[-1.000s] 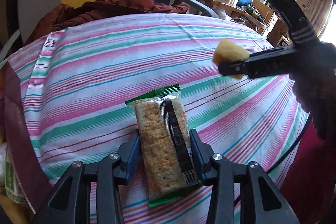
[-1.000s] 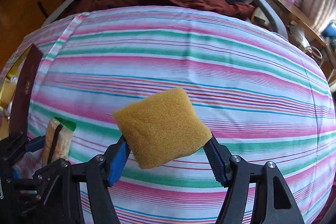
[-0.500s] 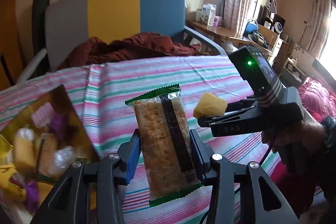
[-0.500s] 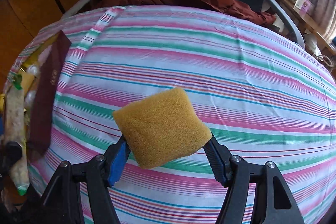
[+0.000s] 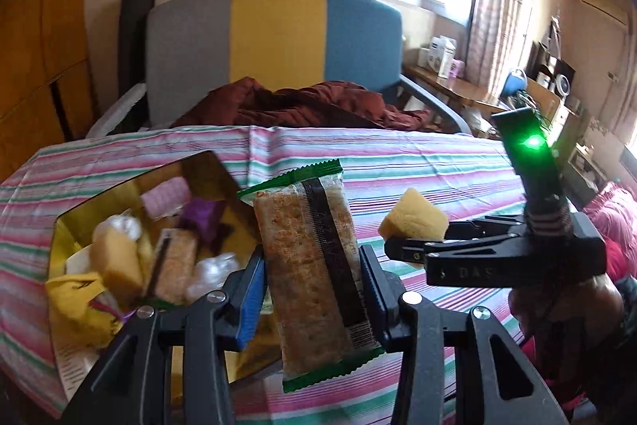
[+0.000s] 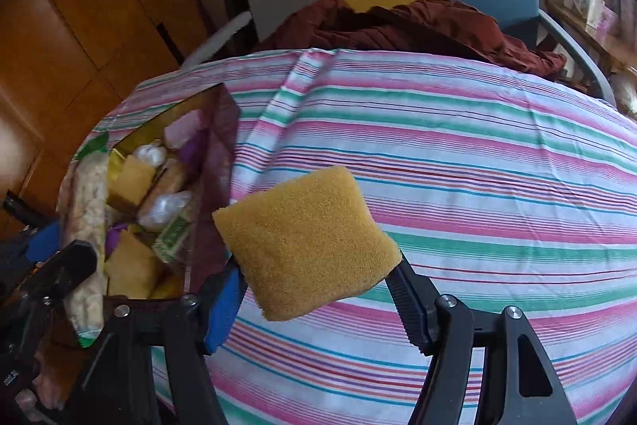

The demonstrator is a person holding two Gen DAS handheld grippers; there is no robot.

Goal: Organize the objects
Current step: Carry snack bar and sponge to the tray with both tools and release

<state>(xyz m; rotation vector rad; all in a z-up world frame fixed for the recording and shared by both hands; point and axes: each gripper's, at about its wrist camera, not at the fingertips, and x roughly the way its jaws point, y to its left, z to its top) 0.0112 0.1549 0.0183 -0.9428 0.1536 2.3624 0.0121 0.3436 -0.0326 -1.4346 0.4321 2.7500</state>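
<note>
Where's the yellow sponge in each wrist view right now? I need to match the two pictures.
Left wrist: the sponge sits right of centre, clamped at the tip of the right gripper, which reaches in from the right.
Right wrist: the sponge fills the lower centre, between that gripper's own fingers.
Shared landmark: the open box of snacks on the striped cloth, at left in both views.
</note>
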